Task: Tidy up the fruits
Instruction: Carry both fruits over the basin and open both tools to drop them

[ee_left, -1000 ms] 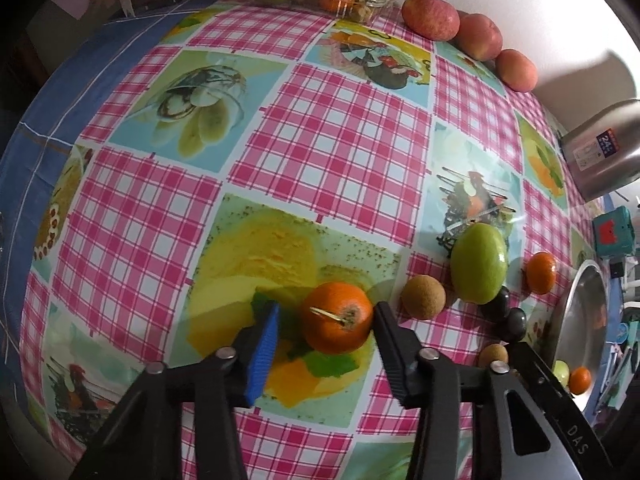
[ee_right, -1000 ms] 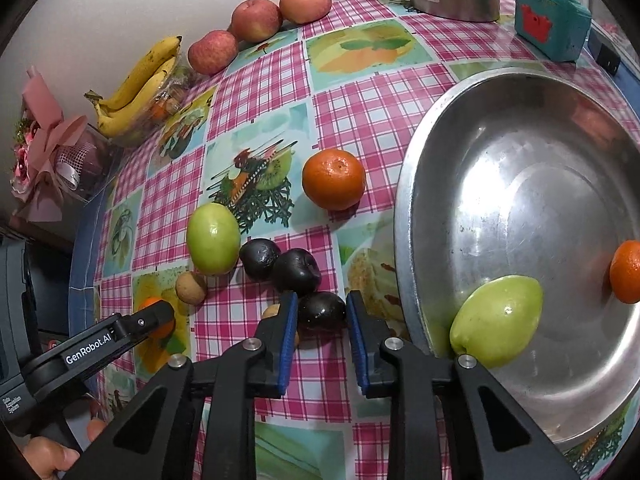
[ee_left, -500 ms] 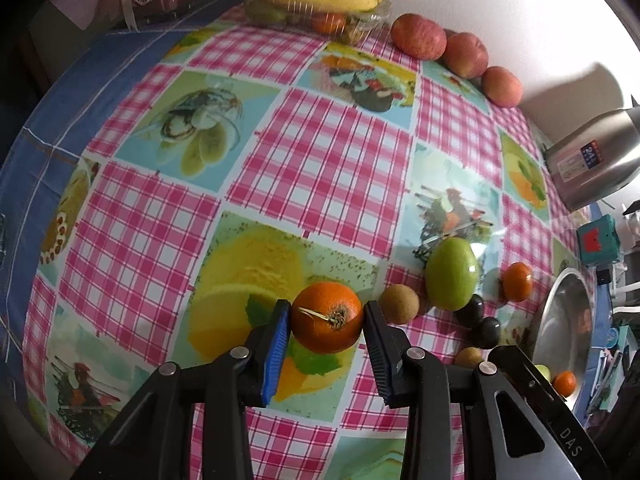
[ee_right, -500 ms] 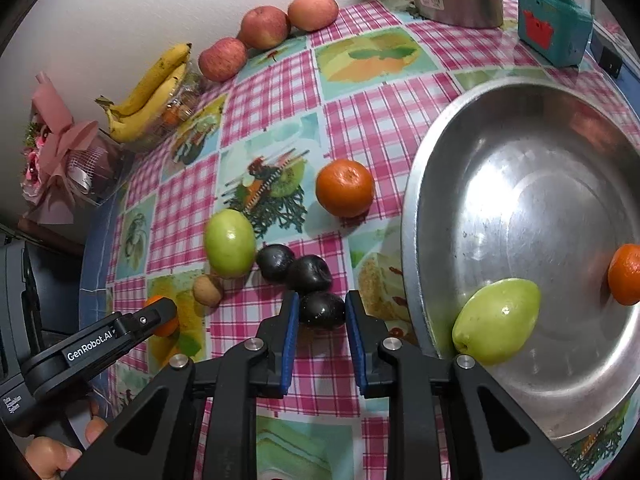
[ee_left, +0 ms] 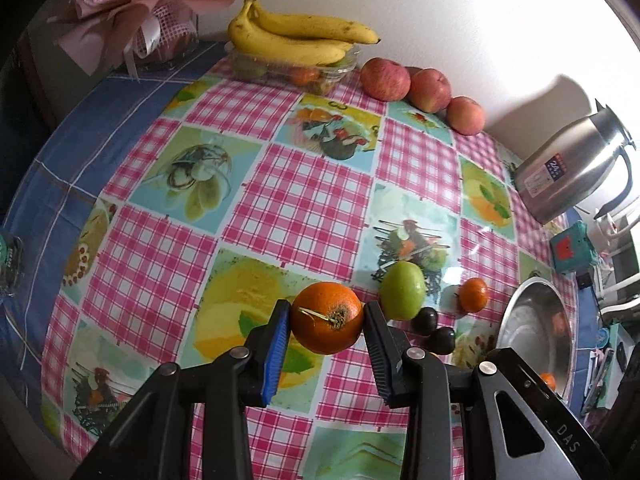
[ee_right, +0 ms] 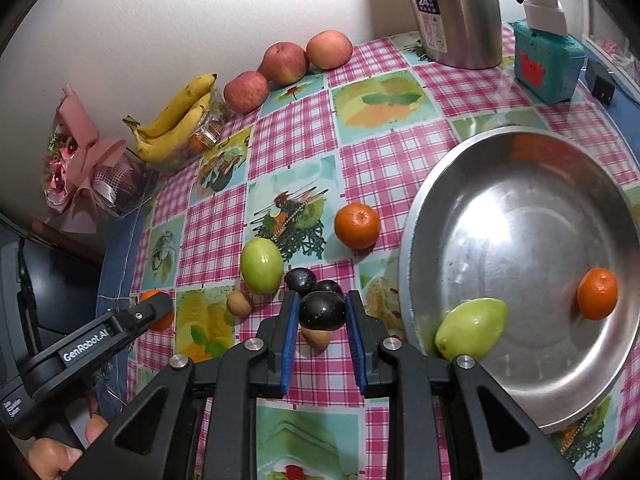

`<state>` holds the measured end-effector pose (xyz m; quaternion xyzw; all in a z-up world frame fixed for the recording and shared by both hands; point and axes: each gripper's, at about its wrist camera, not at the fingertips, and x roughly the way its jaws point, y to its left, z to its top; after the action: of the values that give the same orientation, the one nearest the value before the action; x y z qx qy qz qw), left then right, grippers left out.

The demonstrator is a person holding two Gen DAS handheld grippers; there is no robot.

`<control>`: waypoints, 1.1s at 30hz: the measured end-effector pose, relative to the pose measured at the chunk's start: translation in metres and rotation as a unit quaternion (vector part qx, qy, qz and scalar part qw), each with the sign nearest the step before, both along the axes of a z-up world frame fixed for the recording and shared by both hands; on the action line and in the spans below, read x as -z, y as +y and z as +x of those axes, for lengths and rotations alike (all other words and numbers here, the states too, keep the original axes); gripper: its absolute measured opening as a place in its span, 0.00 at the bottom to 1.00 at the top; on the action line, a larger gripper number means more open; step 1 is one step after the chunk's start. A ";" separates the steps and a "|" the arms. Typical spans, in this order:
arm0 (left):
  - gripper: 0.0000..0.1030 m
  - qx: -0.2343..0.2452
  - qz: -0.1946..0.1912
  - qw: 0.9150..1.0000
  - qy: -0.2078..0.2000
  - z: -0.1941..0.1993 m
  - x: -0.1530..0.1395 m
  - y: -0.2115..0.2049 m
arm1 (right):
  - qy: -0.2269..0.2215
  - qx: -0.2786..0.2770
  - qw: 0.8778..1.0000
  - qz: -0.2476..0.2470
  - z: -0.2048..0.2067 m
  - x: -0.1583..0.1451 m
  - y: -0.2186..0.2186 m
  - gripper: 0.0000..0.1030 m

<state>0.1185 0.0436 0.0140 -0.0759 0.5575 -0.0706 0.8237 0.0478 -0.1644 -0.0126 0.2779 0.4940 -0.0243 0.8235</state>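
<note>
Orange mandarin (ee_left: 327, 323) between left hand-held gripper (ee_left: 326, 326) pads

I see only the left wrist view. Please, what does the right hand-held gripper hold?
Observer: The right hand-held gripper is shut on a dark plum, lifted off the tablecloth.
Operator: Of the metal bowl I see only a part. Is there fruit inside?
Observer: Yes, a green fruit lies in the metal bowl near its front wall, apart from a small orange.
Operator: Is something under the plum?
Observer: A small brown fruit lies on the cloth just below the plum in the picture, partly hidden by it.
</note>
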 end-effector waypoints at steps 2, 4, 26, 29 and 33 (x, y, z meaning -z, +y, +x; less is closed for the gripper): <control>0.38 0.004 0.003 1.000 -0.001 0.000 0.000 -0.006 | 0.000 0.002 1.000 0.003 -0.002 0.000 -0.004 0.24; 0.38 0.009 0.006 1.000 -0.001 -0.001 0.000 -0.013 | 0.000 0.004 1.000 0.003 -0.005 -0.001 -0.009 0.24; 0.38 0.136 0.008 0.991 0.001 -0.040 0.002 -0.133 | 0.028 0.106 0.993 -0.033 -0.045 0.002 -0.097 0.24; 0.38 0.157 0.016 0.987 -0.001 -0.045 0.005 -0.151 | 0.030 0.125 0.991 -0.021 -0.053 0.005 -0.113 0.24; 0.38 0.179 0.024 0.984 -0.005 -0.051 0.010 -0.169 | 0.030 0.144 0.989 -0.017 -0.061 0.006 -0.127 0.24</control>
<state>0.0678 -0.1259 0.0035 0.0450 0.5595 -0.2037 0.8022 -0.0136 -0.2910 -0.0184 0.3309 0.4729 -0.1597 0.8009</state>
